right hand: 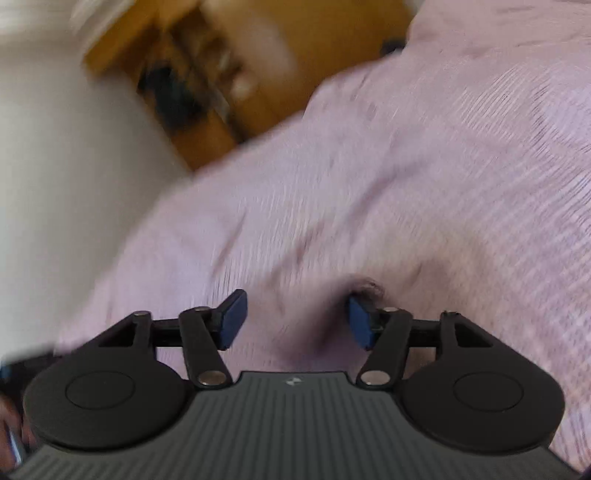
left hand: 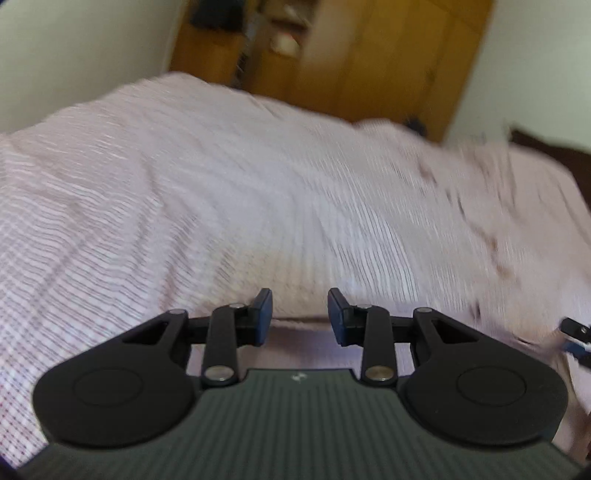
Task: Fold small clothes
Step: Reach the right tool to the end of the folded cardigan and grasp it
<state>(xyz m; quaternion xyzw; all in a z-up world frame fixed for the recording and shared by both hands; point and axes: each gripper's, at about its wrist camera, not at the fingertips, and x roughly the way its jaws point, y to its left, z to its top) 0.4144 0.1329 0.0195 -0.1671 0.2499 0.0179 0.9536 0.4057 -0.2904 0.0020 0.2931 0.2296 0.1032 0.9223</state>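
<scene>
Both views are motion-blurred. A pink checked bed cover (left hand: 221, 192) fills the left wrist view, and it also fills the right wrist view (right hand: 424, 184). My left gripper (left hand: 299, 314) is open and empty just above the cover. My right gripper (right hand: 297, 319) is open and empty, with its right fingertip (right hand: 360, 325) close to a small raised pucker of pink fabric (right hand: 365, 288). A pale cloth with dark specks (left hand: 491, 206) lies at the right in the left wrist view; I cannot tell what garment it is. Part of the other gripper (left hand: 576, 339) shows at the right edge.
A wooden wardrobe (left hand: 369, 55) and open shelves (left hand: 277, 33) stand behind the bed. A white wall (right hand: 55, 184) is at the left in the right wrist view. A dark headboard (left hand: 554, 147) is at the far right.
</scene>
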